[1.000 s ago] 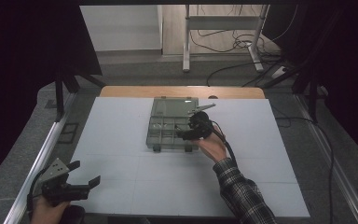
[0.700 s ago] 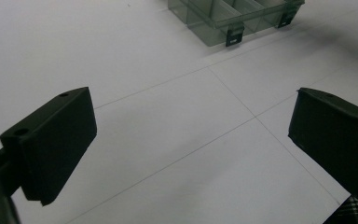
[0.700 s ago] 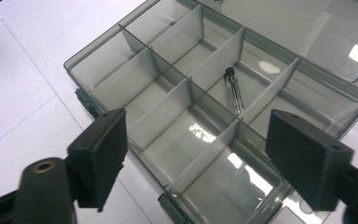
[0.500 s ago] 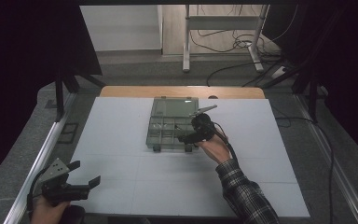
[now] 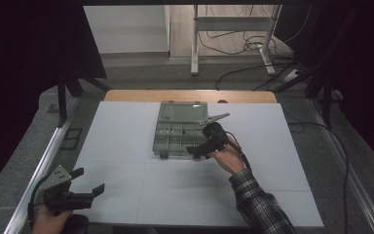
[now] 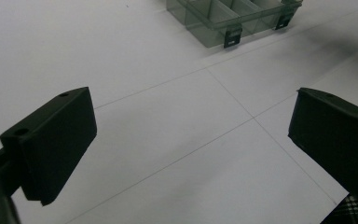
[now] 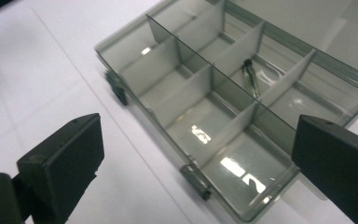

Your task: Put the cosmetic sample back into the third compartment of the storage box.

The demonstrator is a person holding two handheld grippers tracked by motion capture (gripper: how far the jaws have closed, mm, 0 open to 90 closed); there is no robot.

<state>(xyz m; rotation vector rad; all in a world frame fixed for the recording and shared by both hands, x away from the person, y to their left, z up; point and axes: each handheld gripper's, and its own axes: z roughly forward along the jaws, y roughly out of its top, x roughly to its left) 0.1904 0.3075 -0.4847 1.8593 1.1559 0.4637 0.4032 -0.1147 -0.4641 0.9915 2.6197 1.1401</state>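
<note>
A clear grey compartment box (image 5: 173, 141) lies on the white table with its lid folded flat behind it. In the right gripper view its dividers (image 7: 209, 88) are plain, and a small dark metal piece (image 7: 250, 74) lies in one middle compartment. My right gripper (image 5: 198, 145) hovers at the box's near right corner. It is open (image 7: 196, 149) with nothing between its jaws. My left gripper (image 5: 88, 180) sits open near the table's front left corner, far from the box. Its view has the gripper (image 6: 191, 126) over bare table, with the box (image 6: 233, 21) at the top.
The white table top (image 5: 126, 146) has thin seam lines. A wooden strip (image 5: 190, 95) runs along its far edge. Two dark latches (image 6: 232, 37) stick out of the box's near side. A plaid sleeve (image 5: 260, 204) crosses the front right. Cables (image 5: 253, 46) lie on the floor beyond.
My right gripper has drawn back from over the box toward its near right edge. The left gripper has stayed where it was.
</note>
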